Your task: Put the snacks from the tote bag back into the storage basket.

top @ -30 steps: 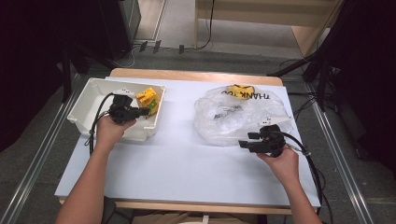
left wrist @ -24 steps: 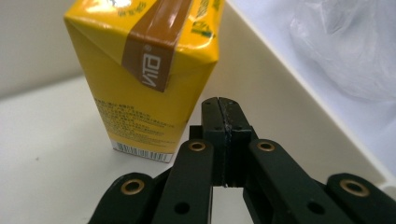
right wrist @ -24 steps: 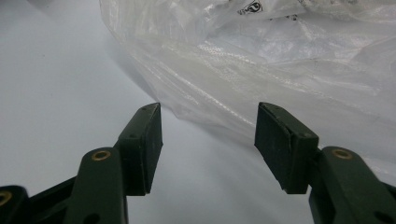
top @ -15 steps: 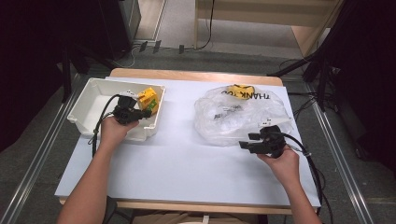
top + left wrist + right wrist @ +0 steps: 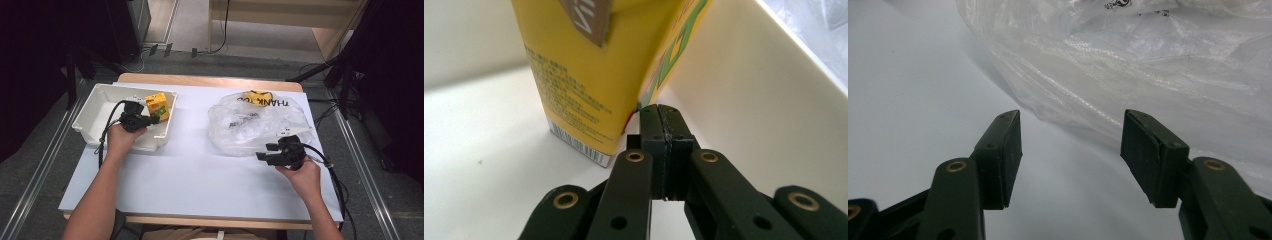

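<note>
The yellow rectangular drink carton (image 5: 594,75) is standing upright inside the white plastic rectangular bin (image 5: 95,107), near the bin's far right corner. The left gripper (image 5: 663,117) is reaching into that bin with its jaws pressed together on nothing, tips just short of the carton's lower corner, so the carton is lying straight ahead of it. The right gripper (image 5: 1072,150) is waiting with jaws spread wide, well right of the bin, beside the clear crumpled plastic bag (image 5: 1148,65). The carton's top is cut off.
</note>
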`<state>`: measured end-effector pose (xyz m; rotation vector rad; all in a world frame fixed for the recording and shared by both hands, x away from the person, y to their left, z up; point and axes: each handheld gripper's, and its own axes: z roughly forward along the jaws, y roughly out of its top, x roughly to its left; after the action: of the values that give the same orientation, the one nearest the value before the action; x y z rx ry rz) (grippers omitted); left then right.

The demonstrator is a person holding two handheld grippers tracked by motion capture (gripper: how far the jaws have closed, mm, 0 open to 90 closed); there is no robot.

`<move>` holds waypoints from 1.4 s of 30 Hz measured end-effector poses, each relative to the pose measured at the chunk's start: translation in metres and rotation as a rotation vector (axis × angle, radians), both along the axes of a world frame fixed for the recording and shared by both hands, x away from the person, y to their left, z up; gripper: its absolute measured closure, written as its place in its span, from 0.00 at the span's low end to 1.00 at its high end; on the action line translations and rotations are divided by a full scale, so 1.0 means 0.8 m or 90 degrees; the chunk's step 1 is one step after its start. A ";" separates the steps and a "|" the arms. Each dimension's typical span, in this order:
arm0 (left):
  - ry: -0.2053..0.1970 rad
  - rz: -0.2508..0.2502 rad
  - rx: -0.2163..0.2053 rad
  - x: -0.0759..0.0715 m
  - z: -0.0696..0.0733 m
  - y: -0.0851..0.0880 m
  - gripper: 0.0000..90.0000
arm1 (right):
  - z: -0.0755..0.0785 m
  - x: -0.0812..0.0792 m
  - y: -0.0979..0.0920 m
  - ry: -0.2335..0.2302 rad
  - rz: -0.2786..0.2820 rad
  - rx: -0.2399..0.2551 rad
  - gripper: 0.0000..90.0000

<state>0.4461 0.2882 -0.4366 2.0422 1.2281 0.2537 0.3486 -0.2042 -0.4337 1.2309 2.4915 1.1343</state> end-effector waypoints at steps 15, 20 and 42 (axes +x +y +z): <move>0.016 0.019 -0.008 0.010 -0.005 0.009 1.00 | -0.001 -0.003 0.000 0.002 0.001 -0.004 0.48; 0.017 0.028 -0.018 0.013 -0.006 0.013 1.00 | -0.001 -0.005 0.000 0.006 0.005 -0.004 0.50; 0.041 0.015 -0.051 0.009 0.012 0.015 0.91 | -0.002 -0.004 0.001 0.012 0.016 0.006 0.50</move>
<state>0.4531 0.3000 -0.4266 1.9826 1.2813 0.1486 0.3452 -0.2034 -0.4356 1.2214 2.5243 1.1476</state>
